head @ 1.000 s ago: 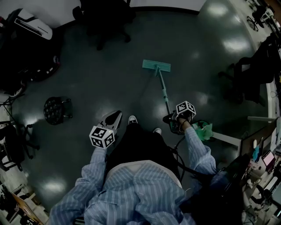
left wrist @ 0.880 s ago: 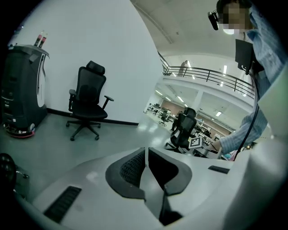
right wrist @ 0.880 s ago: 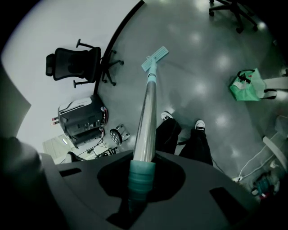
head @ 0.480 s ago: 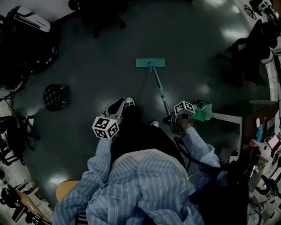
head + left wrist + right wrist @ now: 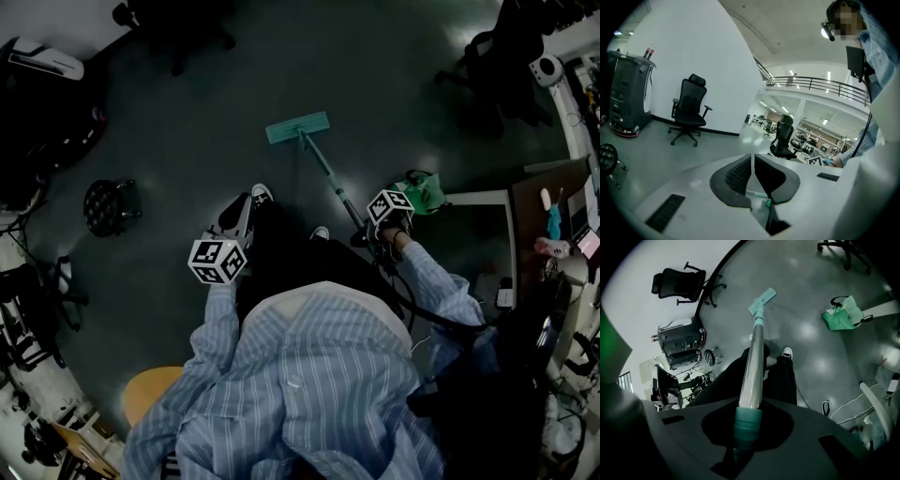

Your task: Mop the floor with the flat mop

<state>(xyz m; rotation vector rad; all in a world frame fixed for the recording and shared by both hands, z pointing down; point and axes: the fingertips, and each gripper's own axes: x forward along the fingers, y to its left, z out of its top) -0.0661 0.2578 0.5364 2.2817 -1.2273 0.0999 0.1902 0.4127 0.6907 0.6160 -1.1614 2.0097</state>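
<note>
The flat mop lies with its teal head (image 5: 297, 127) flat on the dark floor ahead of the person's feet. Its metal handle (image 5: 333, 180) slants back to my right gripper (image 5: 363, 238), which is shut on the handle's teal grip (image 5: 747, 422). In the right gripper view the handle runs straight out to the mop head (image 5: 762, 300). My left gripper (image 5: 241, 212) hangs at the person's left, apart from the mop. It points level across the room, and its jaws (image 5: 752, 161) are shut with nothing held.
A green bag (image 5: 423, 191) lies beside a white-edged desk (image 5: 480, 199) on the right. A black wheeled stool (image 5: 103, 206) stands at the left. Office chairs (image 5: 492, 56) sit at the far edges, and a round wooden seat (image 5: 148, 394) is behind the person.
The mop head has slid leftwards over the floor, the handle still in my right gripper. The person has turned and stepped, left foot forward. My left gripper has stayed shut.
</note>
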